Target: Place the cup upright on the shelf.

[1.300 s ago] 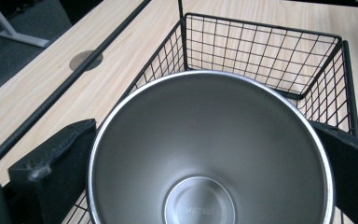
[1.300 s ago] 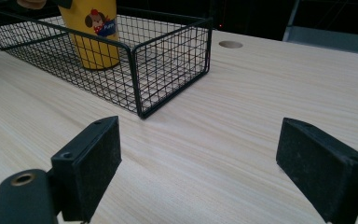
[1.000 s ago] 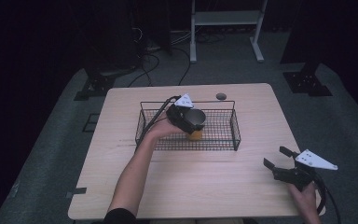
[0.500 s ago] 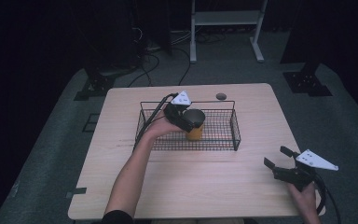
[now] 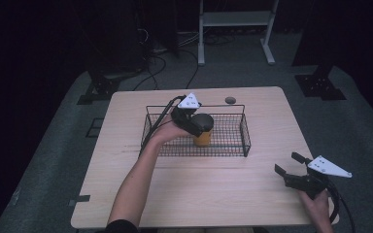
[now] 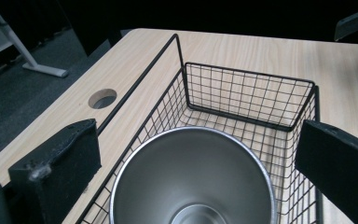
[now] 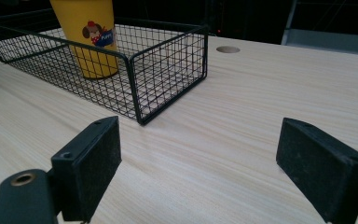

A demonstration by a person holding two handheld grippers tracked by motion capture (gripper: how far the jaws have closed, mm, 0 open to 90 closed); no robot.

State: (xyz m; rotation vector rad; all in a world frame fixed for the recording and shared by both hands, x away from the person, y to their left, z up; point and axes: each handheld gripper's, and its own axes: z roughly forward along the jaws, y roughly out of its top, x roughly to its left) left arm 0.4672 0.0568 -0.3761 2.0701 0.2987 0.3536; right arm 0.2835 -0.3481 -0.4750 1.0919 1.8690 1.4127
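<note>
A: Yellow cup (image 5: 203, 132) standing upright in the wire basket (image 5: 233, 145), near the middle. Left gripper (image 5: 196, 127) right over it, jaws apart, either side of the steel rim, not pressing the wall.

B: Looks like a release after a drop-in, at a guess. Best way out?

A: Straight up. Jaws kept wide, no sideways drift, or a pad could catch the rim and tip the cup against the mesh.

B: And the basket's raised handle bar (image 6: 142, 84), just beside the left jaw?

A: Worth watching. Lifting clear above it before swinging back over the tabletop (image 5: 252, 194).

B: Right gripper (image 5: 291, 169)?

A: Parked low at the near right corner, well apart from the basket, jaws wide open, nothing between them. Fine there; no need to crowd the lift.
</note>
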